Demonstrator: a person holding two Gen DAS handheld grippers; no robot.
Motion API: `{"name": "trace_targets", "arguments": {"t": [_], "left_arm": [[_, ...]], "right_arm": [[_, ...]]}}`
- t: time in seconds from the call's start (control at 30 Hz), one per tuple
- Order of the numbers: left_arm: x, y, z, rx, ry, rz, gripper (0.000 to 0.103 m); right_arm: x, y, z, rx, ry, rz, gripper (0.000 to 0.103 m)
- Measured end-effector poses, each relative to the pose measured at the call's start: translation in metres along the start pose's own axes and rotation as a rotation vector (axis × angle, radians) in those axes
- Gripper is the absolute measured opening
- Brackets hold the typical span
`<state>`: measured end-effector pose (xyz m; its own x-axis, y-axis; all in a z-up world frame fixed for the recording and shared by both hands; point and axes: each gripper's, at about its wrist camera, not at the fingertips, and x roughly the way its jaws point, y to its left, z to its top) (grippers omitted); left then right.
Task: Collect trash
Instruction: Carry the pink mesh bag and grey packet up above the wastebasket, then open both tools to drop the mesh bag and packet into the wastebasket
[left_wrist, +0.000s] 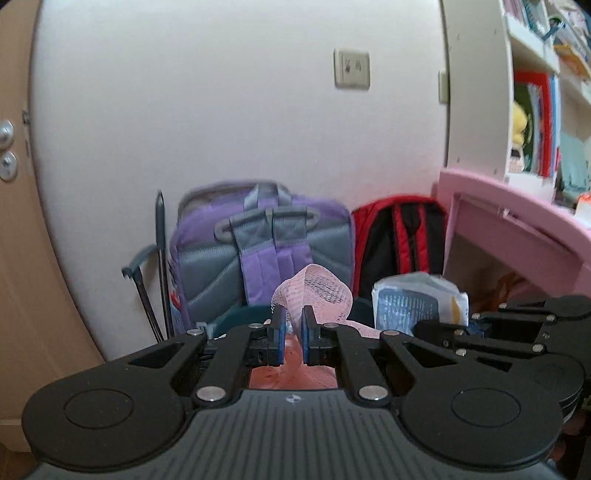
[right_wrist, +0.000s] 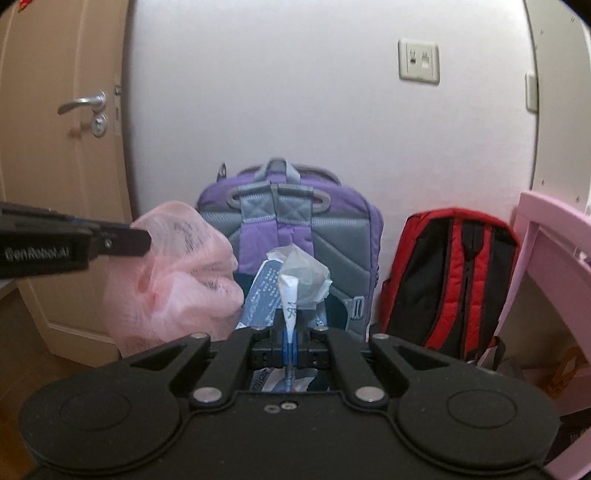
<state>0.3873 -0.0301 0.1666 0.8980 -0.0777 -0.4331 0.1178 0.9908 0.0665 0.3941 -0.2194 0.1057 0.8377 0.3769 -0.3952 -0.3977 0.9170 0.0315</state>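
Note:
A thin pink plastic bag hangs bunched from my left gripper, whose blue pads are shut on its top edge. In the right wrist view the same pink bag bulges at the left, under the left gripper. My right gripper is shut on a twisted white-and-blue strip of a plastic wrapper. Clear film and blue printed packaging hang behind and below it. The left wrist view shows that wrapper in front of the right gripper. Both loads are off the floor.
A purple and grey backpack and a red and black backpack lean on the white wall ahead. A pink desk and white shelves stand at the right. A wooden door is at the left, with a folded umbrella beside it.

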Motion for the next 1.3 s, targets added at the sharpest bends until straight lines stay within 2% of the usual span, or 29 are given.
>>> {"name": "trace_targets", "arguments": {"t": [0.33,0.57,0.67,0.93,1.03,1.07,1.1,1.23,1.3], "left_arm": [[0.072,0.011,-0.044,-0.022,0.153,0.0,0.008],[0.098,0.015,-0.066,-0.051,0.256,-0.038,0.008],[0.103,0.014,-0.071,-0.04,0.285,-0.049,0.008],[0.104,0.014,-0.073,-0.052,0.299,-0.051,0.013],[0.099,0.013,-0.071,-0.057,0.297,-0.05,0.023],[0.095,0.013,-0.071,-0.061,0.291,-0.051,0.03],[0.093,0.013,-0.07,-0.063,0.285,-0.05,0.032],[0.078,0.01,-0.066,-0.068,0.27,-0.049,0.032],[0.068,0.009,-0.064,-0.078,0.26,-0.052,0.032]], "right_arm": [[0.047,0.006,-0.018,-0.029,0.085,0.028,0.003],[0.064,0.012,-0.03,-0.052,0.126,0.036,0.015],[0.067,0.013,-0.034,-0.061,0.137,0.036,0.017],[0.066,0.017,-0.039,-0.07,0.154,0.03,0.035],[0.06,0.016,-0.038,-0.066,0.147,0.025,0.036],[0.056,0.016,-0.037,-0.063,0.144,0.025,0.037],[0.053,0.015,-0.036,-0.058,0.139,0.024,0.038],[0.036,0.011,-0.031,-0.033,0.118,0.03,0.04],[0.025,0.01,-0.029,-0.023,0.107,0.029,0.045]]}}
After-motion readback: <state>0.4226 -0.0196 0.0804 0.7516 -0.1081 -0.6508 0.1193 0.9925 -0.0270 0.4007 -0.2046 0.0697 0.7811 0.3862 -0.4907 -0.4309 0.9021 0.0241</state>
